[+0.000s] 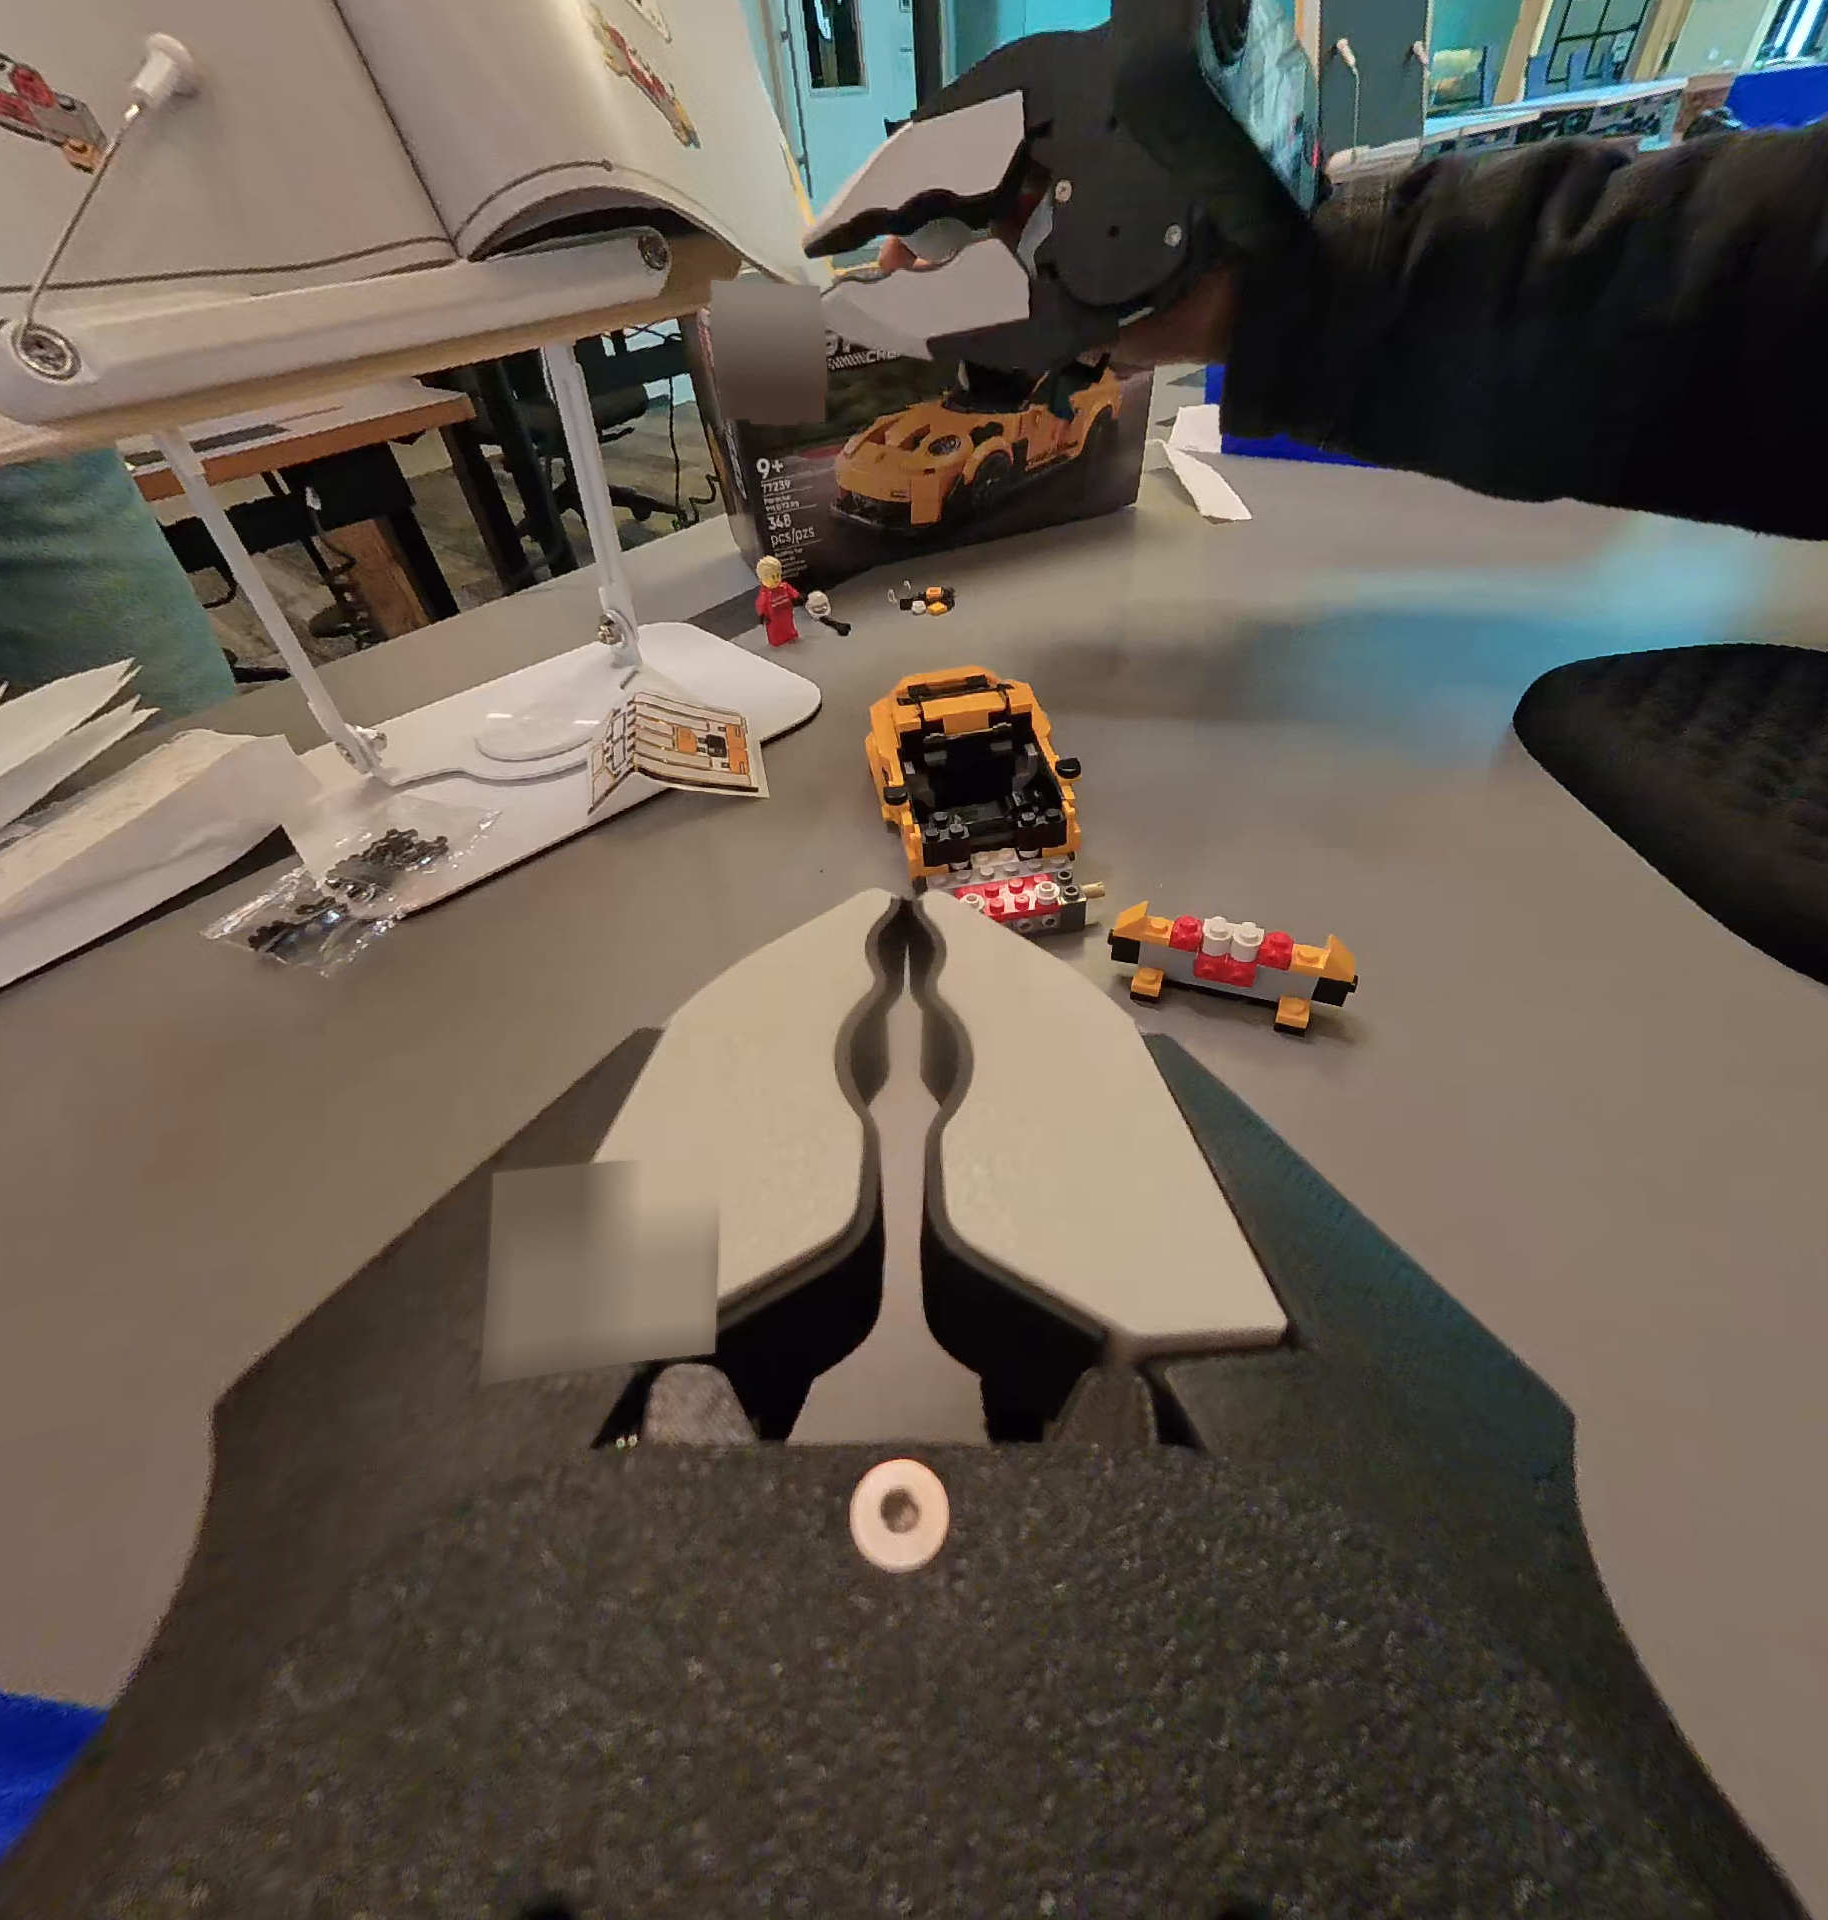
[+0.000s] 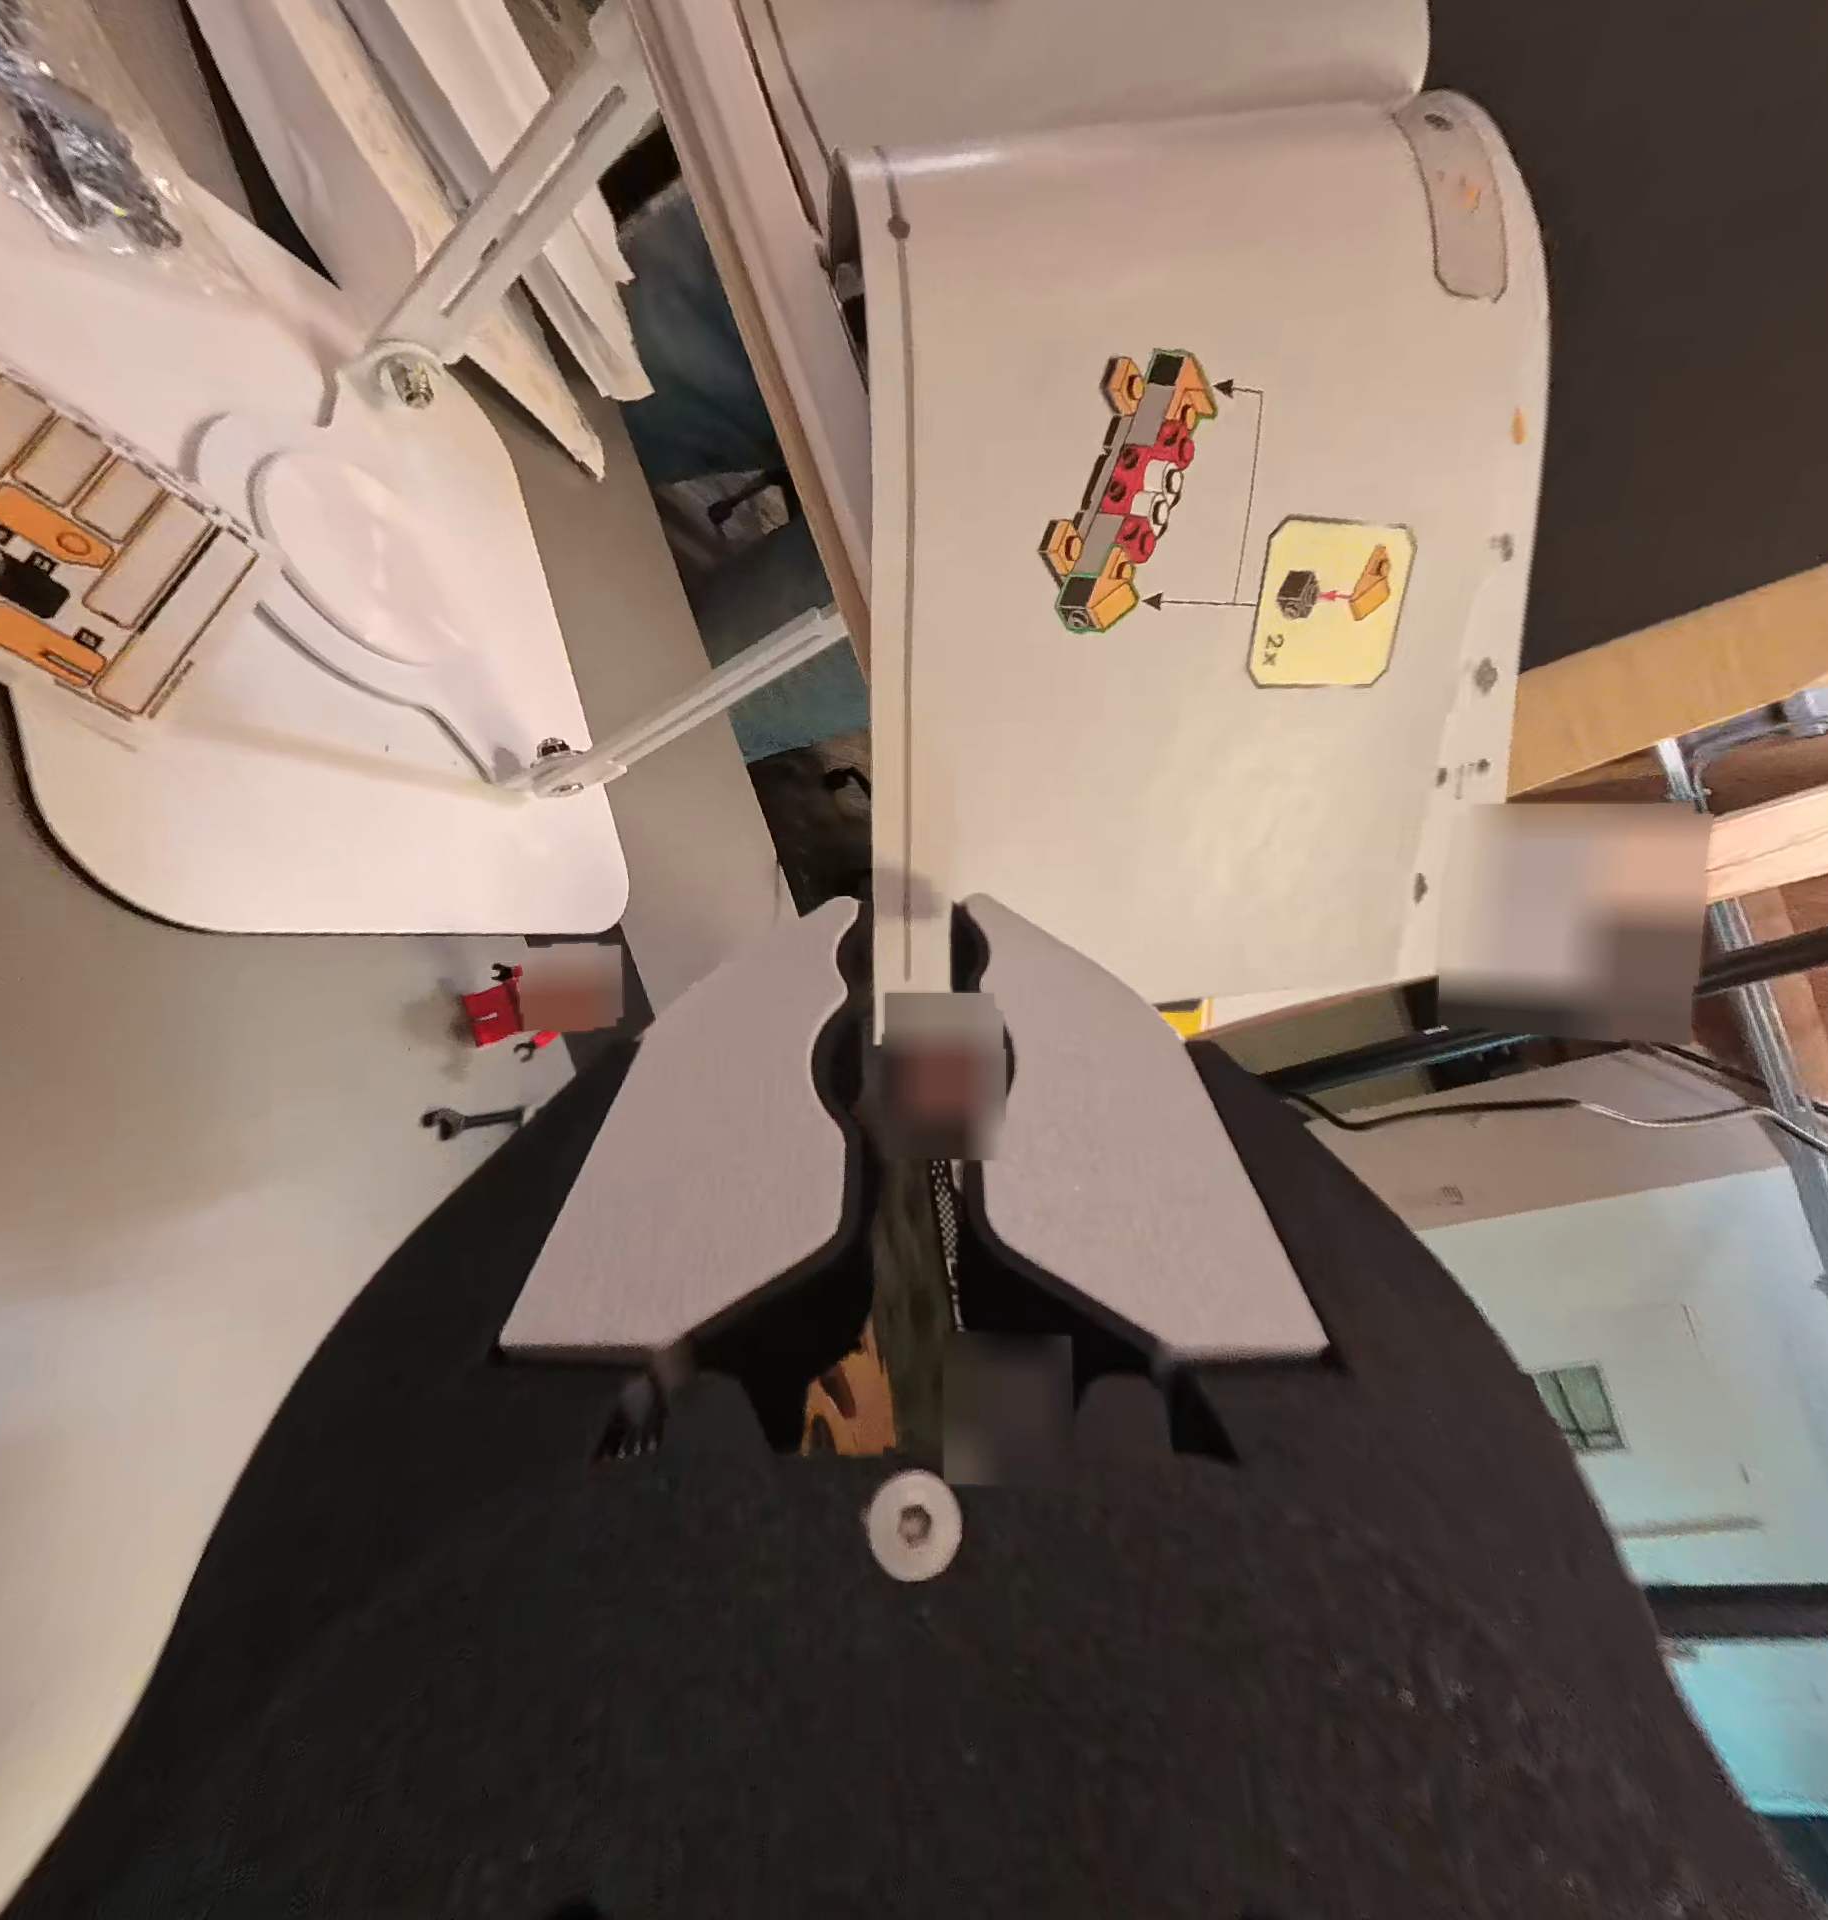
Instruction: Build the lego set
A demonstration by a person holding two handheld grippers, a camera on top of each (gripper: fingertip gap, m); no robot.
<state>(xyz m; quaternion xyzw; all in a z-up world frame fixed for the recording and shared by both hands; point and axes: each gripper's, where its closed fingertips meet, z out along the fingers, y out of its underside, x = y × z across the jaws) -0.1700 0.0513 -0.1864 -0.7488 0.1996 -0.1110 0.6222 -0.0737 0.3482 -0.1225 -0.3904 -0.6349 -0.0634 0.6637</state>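
A partly built orange and black Lego car sits on the grey table. A small orange, red and white sub-assembly lies to its right. My left gripper is shut and empty, just in front of the car's open end. My right gripper is raised at the instruction booklet on its stand. Its jaws are a little apart, on either side of the page's lower edge. It also shows in the left wrist view, held by a black-sleeved arm.
The white stand base and a sticker sheet lie left of the car. A bag of small black parts is nearer left. A red minifigure, loose bits and the set box stand behind. A black chair is at right. Across from one pair of fingers to the other is roughly 30 cm.
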